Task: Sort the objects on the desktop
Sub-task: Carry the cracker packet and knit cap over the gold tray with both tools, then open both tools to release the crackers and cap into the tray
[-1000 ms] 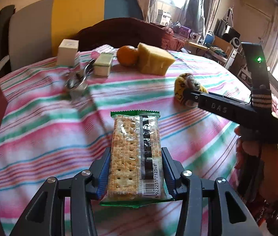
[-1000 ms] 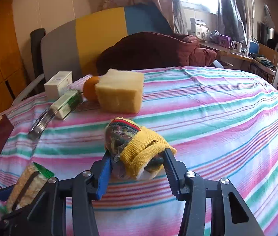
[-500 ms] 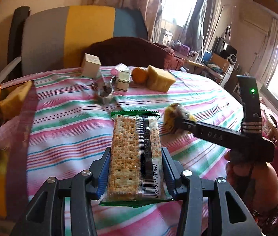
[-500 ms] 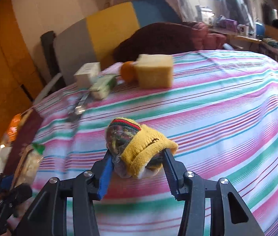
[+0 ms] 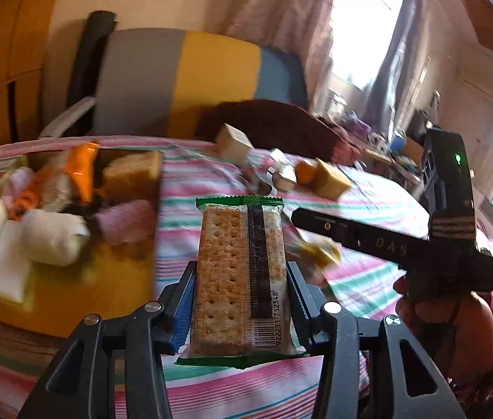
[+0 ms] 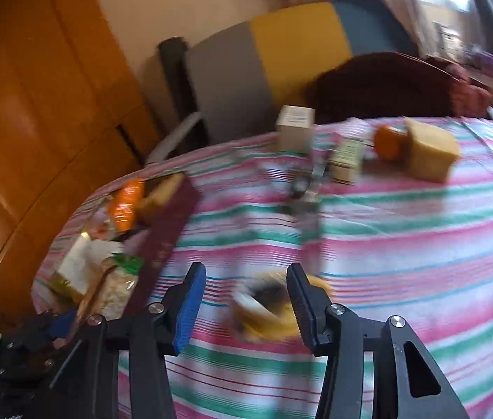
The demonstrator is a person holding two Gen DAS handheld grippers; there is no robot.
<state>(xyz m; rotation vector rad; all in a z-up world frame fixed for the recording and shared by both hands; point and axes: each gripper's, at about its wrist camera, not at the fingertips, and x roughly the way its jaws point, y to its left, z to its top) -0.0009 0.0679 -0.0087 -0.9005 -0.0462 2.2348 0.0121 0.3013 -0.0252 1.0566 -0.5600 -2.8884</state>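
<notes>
A grey, yellow and blue chair (image 5: 183, 80) stands upper centre; curtains (image 5: 281, 17) hang upper right beside a bright window (image 5: 361, 24).

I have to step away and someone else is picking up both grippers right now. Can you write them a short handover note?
Left gripper: shut on the cracker pack, held over the striped tablecloth.
Right gripper: open; the sock ball shows blurred between its jaws, apparently let go.
Box at left already holds several sorted items.
Left on the table at the far side: white carton, orange, yellow sponge block, small green-white box, metal clip.
Next, probably: crackers to the box, then the sock ball.
</notes>
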